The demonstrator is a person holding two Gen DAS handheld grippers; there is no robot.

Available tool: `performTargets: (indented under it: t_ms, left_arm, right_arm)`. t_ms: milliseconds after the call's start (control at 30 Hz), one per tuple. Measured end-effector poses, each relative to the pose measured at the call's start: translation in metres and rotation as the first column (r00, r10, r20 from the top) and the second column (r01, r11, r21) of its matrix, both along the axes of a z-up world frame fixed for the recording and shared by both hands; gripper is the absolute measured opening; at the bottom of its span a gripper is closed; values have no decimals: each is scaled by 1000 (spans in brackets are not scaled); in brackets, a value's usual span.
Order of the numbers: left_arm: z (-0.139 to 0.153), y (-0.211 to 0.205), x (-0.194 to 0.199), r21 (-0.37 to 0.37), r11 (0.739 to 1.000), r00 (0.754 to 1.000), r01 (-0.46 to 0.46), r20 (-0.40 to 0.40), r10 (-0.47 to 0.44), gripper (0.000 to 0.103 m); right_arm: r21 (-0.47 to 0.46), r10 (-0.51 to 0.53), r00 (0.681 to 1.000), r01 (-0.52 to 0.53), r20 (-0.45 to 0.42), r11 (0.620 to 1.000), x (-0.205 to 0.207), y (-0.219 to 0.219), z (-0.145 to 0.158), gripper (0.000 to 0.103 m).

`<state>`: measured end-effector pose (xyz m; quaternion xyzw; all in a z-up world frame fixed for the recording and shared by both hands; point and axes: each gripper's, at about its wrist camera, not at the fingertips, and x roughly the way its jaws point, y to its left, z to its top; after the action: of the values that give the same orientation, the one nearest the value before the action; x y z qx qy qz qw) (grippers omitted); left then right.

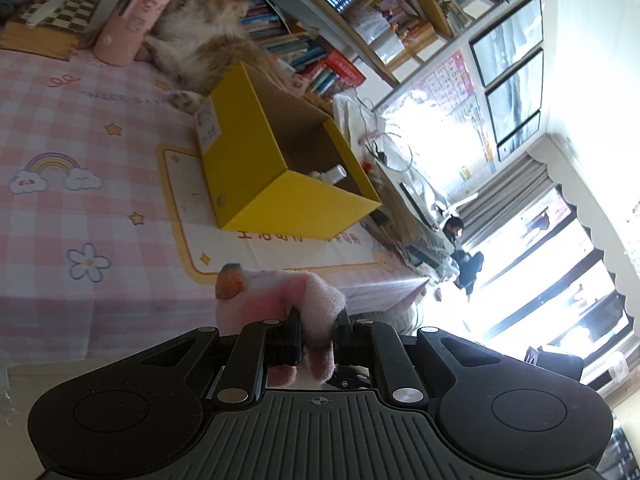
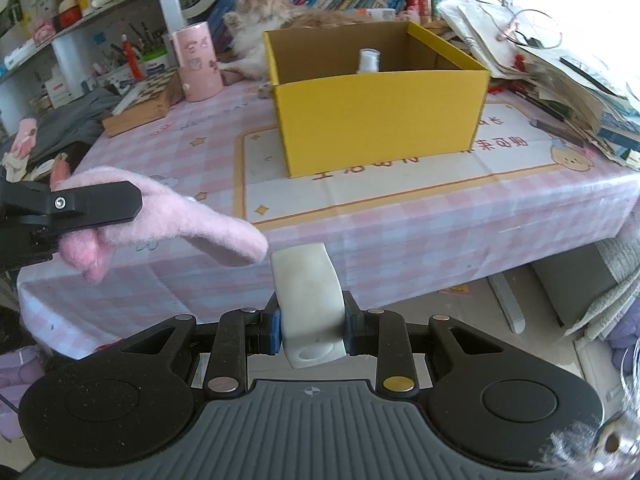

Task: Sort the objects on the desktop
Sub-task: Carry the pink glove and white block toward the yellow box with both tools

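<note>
Two claws hang short of the bench (image 2: 400, 216) edge. Left claw (image 1: 316, 334) is clamped on a pink fuzzy toy (image 1: 296, 292); right claw (image 2: 310, 326) is clamped on a white block (image 2: 308, 296). Ahead on the bench sits the yellow box (image 2: 380, 120) with a small white bottle (image 2: 369, 60) inside. Behind it lies a cat (image 2: 280, 12), beside a pink cylinder (image 2: 198, 64); stacked papers (image 2: 560, 80) crowd the box's right.

One yellow box (image 2: 380, 120), one pink plush toy (image 2: 168, 216), two white bottles (image 2: 308, 304)
</note>
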<state>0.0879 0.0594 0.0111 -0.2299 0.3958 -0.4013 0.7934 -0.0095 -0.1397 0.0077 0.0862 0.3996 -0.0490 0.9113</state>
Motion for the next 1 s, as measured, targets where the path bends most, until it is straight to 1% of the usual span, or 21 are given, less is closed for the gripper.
performTargets:
  t_ms: [267, 400, 633, 833, 1000]
  left_arm:
    - [-1, -17, 7, 5, 999, 999, 36, 2, -36, 12]
    - [-1, -21, 11, 6, 999, 999, 39, 4, -39, 12]
    - [-2, -25, 20, 9, 999, 999, 39, 5, -39, 12]
    - [0, -37, 27, 11, 998, 998, 57, 23, -57, 12]
    - [-3, -50, 34, 5, 998, 998, 63, 14, -63, 12]
  right_arm:
    - [9, -45, 999, 45, -11, 999, 1, -20, -2, 25]
    - [20, -59, 998, 60, -17, 998, 6, -27, -4, 25]
    - [23, -61, 998, 61, -17, 998, 14, -32, -4, 25]
    - [21, -66, 998, 66, -20, 998, 24, -42, -4, 25]
    - [7, -62, 998, 62, -22, 998, 31, -52, -5, 25]
